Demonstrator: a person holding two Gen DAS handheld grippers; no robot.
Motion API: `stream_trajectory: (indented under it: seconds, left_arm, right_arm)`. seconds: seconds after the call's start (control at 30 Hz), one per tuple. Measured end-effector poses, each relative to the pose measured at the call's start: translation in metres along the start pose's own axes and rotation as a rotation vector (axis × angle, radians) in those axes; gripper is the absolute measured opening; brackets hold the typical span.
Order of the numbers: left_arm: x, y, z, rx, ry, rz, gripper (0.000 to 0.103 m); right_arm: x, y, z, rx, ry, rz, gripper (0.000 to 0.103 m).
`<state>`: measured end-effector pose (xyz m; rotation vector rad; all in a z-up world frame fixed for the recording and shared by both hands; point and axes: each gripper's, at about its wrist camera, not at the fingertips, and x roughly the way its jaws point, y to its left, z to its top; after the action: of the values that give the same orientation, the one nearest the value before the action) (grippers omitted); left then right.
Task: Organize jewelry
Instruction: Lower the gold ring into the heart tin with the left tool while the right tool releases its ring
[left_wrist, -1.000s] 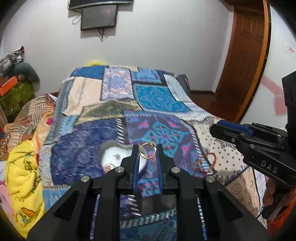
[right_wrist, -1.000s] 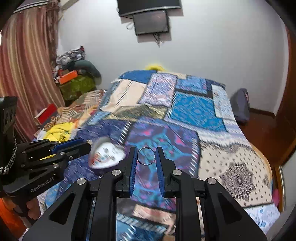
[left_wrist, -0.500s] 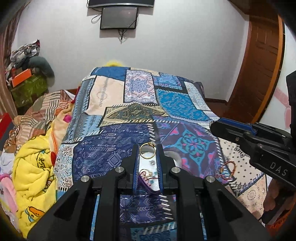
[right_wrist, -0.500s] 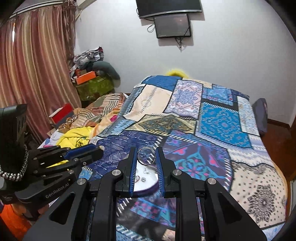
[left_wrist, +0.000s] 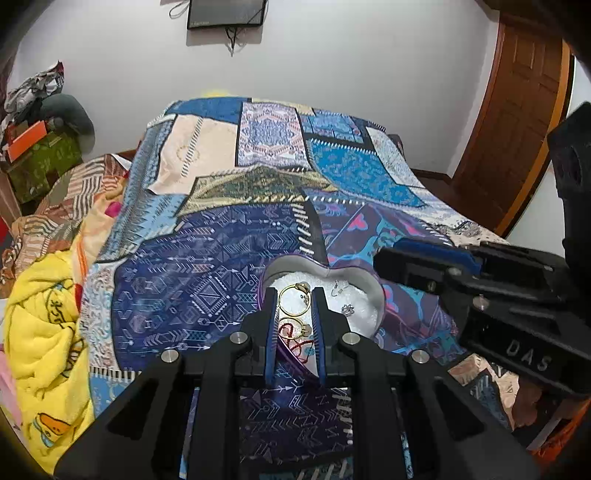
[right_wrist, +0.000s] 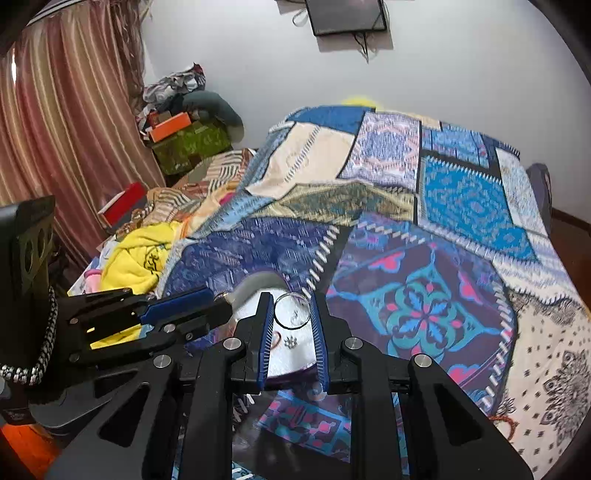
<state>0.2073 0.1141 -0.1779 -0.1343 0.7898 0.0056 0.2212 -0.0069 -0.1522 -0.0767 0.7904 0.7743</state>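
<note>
A gold ring (left_wrist: 293, 300) is clamped between the pads of the left gripper (left_wrist: 294, 300), and a silver ring (right_wrist: 292, 310) is pinched in the same way by the right gripper (right_wrist: 291, 310); both are held just above a heart-shaped jewelry box (left_wrist: 364, 286) that sits on the patchwork bedspread (left_wrist: 207, 258). Some sorting can be judged as done: small silver earrings (left_wrist: 341, 297), another gold ring (left_wrist: 295, 326) and a reddish beaded loop (left_wrist: 291, 338) are seen lying on the box's white lining. The two held rings are not yet released, so their placing is taken as the step in hand. One reddish bracelet (right_wrist: 504, 424) (only partly visible at the right wrist view's lower edge) is left out on the bedspread, well apart from the box. As for writing, "DAS" is read on the right gripper's body in the left view; lettering on the left gripper's body cannot be made out now.
</note>
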Motion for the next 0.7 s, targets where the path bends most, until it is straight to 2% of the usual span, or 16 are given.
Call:
stream_trajectory:
  seconds: [0.27,0.7]
  left_arm:
    - [0.018,0.006,-0.002,-0.023,0.027,-0.018,0.016]
    - [0.008,0.010,0.000,-0.027,0.015,-0.004,0.019]
  right_arm:
    - [0.011,-0.003,-0.009,-0.010,0.054,0.007,0.018]
    - [0.020,0.003,-0.015,-0.021,0.089,0.021,0.018]
